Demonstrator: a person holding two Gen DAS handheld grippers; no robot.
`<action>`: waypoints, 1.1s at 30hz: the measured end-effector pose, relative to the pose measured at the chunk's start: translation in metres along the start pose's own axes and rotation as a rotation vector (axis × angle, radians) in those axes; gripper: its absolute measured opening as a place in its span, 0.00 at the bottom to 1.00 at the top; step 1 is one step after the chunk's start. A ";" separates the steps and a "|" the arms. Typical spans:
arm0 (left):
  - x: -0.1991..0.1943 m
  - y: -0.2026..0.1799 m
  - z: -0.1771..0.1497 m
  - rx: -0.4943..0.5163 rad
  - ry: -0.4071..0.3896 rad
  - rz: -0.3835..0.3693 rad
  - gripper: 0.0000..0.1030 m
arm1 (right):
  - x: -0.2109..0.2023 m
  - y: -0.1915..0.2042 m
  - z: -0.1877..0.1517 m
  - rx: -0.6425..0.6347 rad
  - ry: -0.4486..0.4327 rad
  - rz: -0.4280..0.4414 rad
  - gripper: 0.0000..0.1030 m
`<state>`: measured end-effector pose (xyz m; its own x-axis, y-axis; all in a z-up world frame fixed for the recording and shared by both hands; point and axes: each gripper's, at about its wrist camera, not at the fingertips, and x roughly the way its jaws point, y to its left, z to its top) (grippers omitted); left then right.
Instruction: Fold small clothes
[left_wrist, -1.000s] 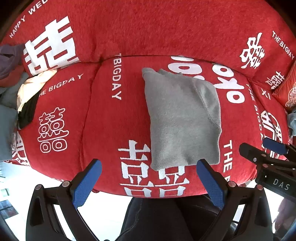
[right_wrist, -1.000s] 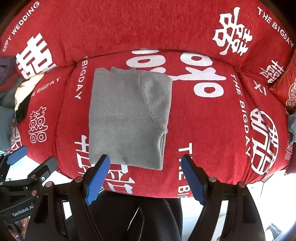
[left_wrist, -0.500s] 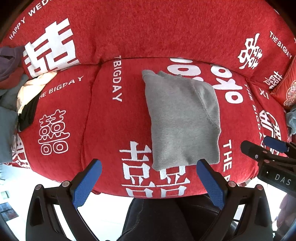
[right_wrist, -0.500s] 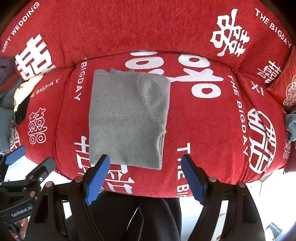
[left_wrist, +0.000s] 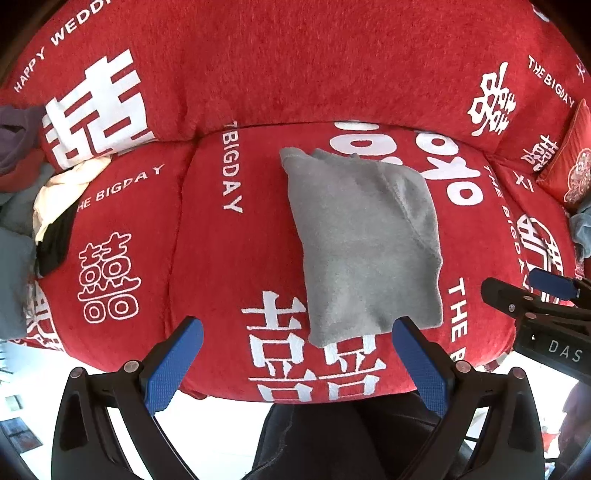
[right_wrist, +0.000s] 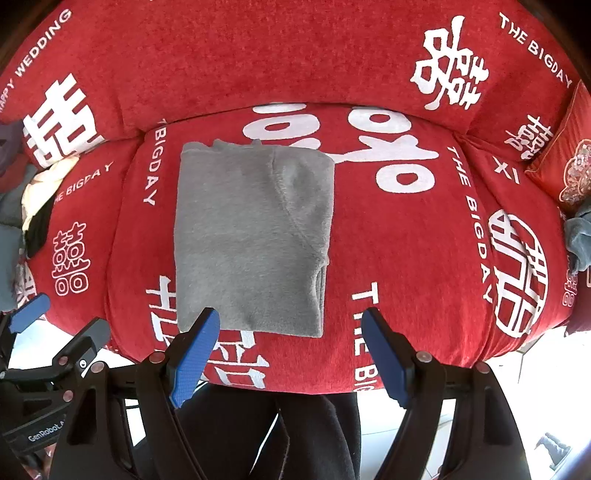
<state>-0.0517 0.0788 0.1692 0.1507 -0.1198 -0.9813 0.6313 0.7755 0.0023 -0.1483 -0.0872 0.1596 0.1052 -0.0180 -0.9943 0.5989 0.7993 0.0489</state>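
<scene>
Red sofa cover (right_wrist: 388, 258) (white lettering) bears folded grey garment (right_wrist: 251, 236); both claws released.

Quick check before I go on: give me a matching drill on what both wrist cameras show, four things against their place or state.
Things:
1. grey garment
2. left tool
3. pile of clothes
4. red cushion

Place or state:
A. heaped at the far left end of the sofa
B. folded flat on the middle seat cushion
C. propped at the far right end of the sofa
D. open, holding nothing, above the front edge of the seat

Pairs: 1-B, 2-D, 3-A, 4-C
</scene>
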 end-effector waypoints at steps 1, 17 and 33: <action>0.000 0.001 0.000 -0.002 -0.002 -0.001 0.99 | 0.000 0.000 -0.001 0.003 -0.001 -0.001 0.79; 0.007 0.002 -0.004 -0.010 0.013 0.022 0.99 | 0.006 0.005 -0.002 -0.002 0.000 0.007 0.79; -0.011 -0.020 -0.004 -0.096 -0.018 0.123 0.99 | 0.005 -0.017 0.008 -0.071 -0.002 0.059 0.79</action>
<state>-0.0693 0.0670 0.1790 0.2365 -0.0301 -0.9712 0.5313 0.8409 0.1033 -0.1514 -0.1057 0.1543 0.1396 0.0291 -0.9898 0.5342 0.8394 0.1001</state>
